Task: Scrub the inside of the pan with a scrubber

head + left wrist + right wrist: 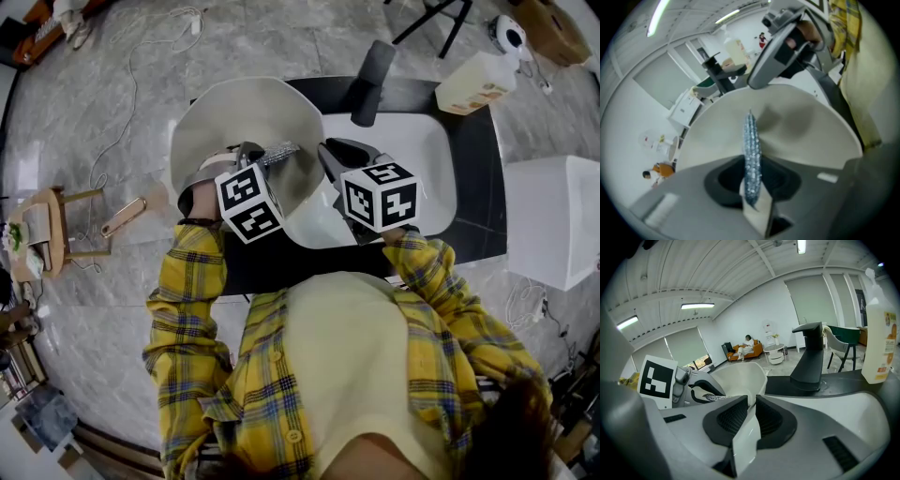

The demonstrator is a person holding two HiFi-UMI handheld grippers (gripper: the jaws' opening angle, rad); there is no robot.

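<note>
A person in a yellow plaid shirt point(197, 309) stood at a white sink point(422, 141) set in a black counter point(478, 187), holding a gripper in each hand.

A cream-coloured pan point(253, 122) was tipped up on its side at the left end of the sink, partly over the sink's edge, with its hollow inside facing the left gripper.

The left gripper point(272, 155) was at the left end of the sink, in front of the pan. Its claw was clenched on a flat, glittery silver-blue scrubber point(752, 154). In the left gripper view the scrubber stood edge-on between the closed jaws, its far end pointing at the pan's inside. Whether it touched that surface could not be told.

The right gripper point(749, 413) was over the left part of the sink, just right of the left gripper. Its claw was clamped on the pan's thin pale rim, which ran between the two black pads in the right gripper view.

A black faucet point(370, 80) rose at the back edge of the sink. A pale plastic bottle point(475, 82) stood on the counter by the back right corner of the sink.
</note>
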